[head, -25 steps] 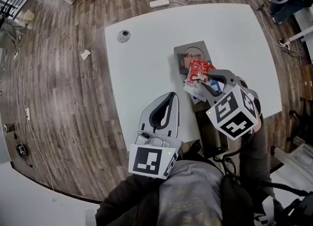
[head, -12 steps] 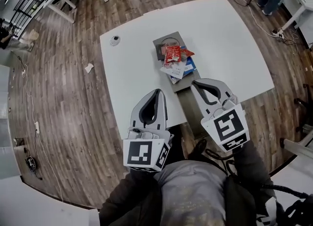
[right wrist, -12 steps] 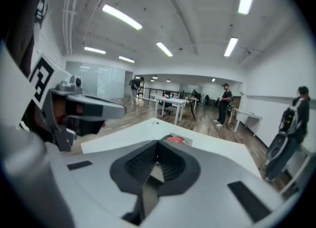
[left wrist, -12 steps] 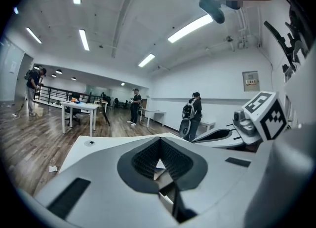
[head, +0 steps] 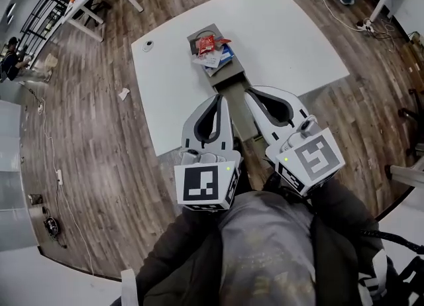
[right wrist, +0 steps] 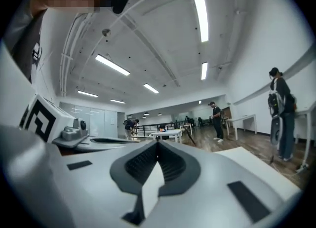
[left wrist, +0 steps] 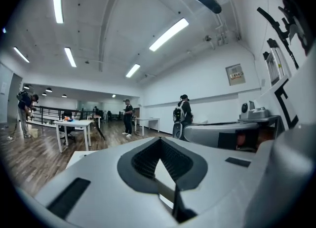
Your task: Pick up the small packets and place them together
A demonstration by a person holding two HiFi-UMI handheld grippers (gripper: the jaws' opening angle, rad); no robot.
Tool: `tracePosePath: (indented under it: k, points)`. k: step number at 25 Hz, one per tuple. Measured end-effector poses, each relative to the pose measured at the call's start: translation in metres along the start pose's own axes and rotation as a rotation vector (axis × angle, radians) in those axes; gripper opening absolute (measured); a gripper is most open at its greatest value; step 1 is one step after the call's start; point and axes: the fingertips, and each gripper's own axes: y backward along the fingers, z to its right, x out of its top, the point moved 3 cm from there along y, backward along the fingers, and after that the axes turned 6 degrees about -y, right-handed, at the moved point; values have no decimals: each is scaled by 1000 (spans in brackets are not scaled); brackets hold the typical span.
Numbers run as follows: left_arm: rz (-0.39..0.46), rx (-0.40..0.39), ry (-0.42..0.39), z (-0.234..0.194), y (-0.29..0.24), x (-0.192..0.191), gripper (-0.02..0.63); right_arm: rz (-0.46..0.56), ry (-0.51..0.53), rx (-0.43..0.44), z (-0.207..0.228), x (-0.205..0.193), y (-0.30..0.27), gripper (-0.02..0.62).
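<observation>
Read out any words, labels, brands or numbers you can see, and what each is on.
Nothing is readable.
Packets on the tray: print too small.
Wall plaque, left gripper view: blurred.
Left gripper and right gripper cubes: square patterns, no letters.

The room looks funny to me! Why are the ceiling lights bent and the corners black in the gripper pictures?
Left gripper view: a wide-angle lens bows the long white ceiling light strips and leaves black corners. Right gripper view: the same bending and dark corners. Head view: the white table has bulging edges too.
</observation>
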Motion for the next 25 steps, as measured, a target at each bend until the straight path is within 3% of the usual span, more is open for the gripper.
tracePosePath:
  k: [5,25]
  points:
    - [32,-5,-8,16,8,13,3,18,49,-23,-8,7,22,6]
    - [60,-35,-27,39,16,24,3,25,48,-61,-6,8,36,5]
